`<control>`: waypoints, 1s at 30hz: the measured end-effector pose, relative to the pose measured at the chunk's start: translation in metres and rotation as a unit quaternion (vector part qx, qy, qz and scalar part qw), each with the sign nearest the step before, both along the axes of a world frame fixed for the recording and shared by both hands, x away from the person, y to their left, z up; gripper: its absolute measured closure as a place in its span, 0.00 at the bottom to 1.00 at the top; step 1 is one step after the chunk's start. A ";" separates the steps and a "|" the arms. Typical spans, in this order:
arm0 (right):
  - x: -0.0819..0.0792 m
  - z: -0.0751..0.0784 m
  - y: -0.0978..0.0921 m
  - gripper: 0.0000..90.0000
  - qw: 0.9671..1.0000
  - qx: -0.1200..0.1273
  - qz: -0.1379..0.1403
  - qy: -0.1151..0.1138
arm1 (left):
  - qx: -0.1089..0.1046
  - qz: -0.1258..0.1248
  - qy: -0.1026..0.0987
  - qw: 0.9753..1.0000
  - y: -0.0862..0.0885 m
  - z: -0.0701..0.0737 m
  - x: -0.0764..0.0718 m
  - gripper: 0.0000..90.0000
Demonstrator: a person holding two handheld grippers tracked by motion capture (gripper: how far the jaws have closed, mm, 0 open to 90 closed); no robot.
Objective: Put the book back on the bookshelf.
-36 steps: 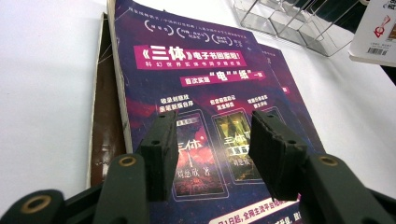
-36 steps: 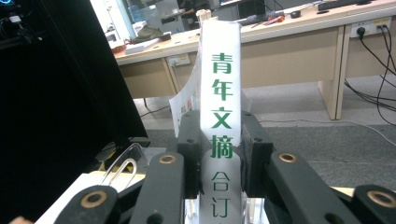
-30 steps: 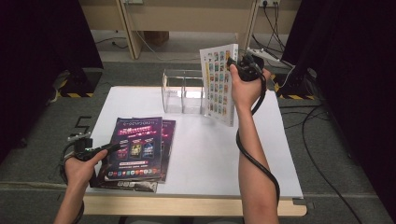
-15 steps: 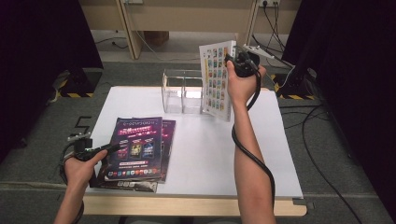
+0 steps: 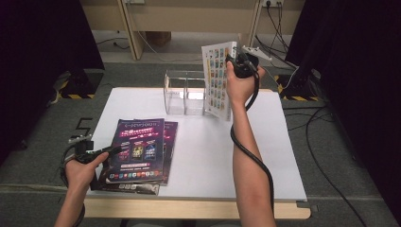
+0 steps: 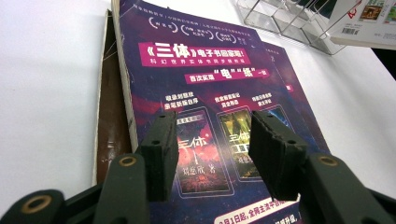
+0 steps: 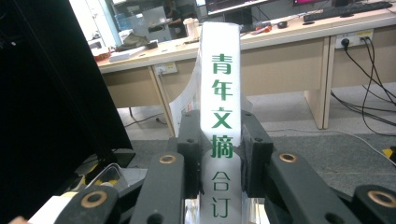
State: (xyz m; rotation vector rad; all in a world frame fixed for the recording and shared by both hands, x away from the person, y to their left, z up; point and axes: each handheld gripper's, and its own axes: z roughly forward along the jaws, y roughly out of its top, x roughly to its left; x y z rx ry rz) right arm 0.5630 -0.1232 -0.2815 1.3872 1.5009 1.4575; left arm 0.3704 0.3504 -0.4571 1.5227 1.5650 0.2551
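High view: the right gripper pinches a white magazine by its spine, upright just above the clear acrylic rack. Lowering it squarely into a slot looks wise. The left gripper, jaws spread, rests by the purple magazines, nearer the person.

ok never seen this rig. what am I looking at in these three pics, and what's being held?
No robot here: a person holds a hand-operated claw in each hand. The high view looks down on the white table from above the person's side. The other two pictures come from cameras riding on each claw, looking along its black jaws.

On the table lie a stack of purple magazines at the near left and a clear acrylic rack at the far edge.

The right claw is shut on the spine of a white magazine, held upright above the rack's right end. The left claw is open, its jaws just over the top purple magazine, gripping nothing.
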 end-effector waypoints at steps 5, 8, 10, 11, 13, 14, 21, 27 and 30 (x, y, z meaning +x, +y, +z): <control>0.003 -0.009 0.003 0.82 1.000 -0.005 0.001 -0.007 | 0.000 0.000 0.000 1.000 0.000 -0.001 0.000 0.57; 0.003 -0.013 0.004 0.82 1.000 -0.010 0.000 -0.008 | 0.000 0.001 0.001 1.000 0.000 -0.001 0.000 0.57; 0.000 -0.017 0.004 0.82 1.000 -0.016 -0.001 -0.013 | 0.000 -0.001 0.002 1.000 0.000 -0.001 0.000 0.57; -0.002 -0.018 0.004 0.82 1.000 -0.016 -0.001 -0.014 | 0.000 -0.001 0.002 1.000 0.000 -0.002 0.000 0.57; -0.004 -0.018 0.005 0.82 1.000 -0.019 0.000 -0.016 | 0.000 -0.001 0.003 1.000 0.000 -0.002 0.000 0.57; -0.005 -0.019 0.005 0.82 1.000 -0.023 0.001 -0.020 | 0.000 -0.002 0.003 1.000 0.000 -0.002 0.000 0.57; -0.020 -0.019 0.003 0.82 0.999 -0.038 0.007 -0.019 | 0.002 -0.004 0.001 1.000 -0.002 -0.001 -0.001 0.57; -0.034 -0.019 0.001 0.82 0.998 -0.051 0.016 -0.012 | 0.004 -0.005 0.002 1.000 -0.003 -0.001 0.000 0.57; -0.041 -0.020 -0.002 0.82 0.998 -0.055 0.016 -0.008 | 0.004 -0.005 0.001 1.000 -0.003 -0.001 -0.001 0.57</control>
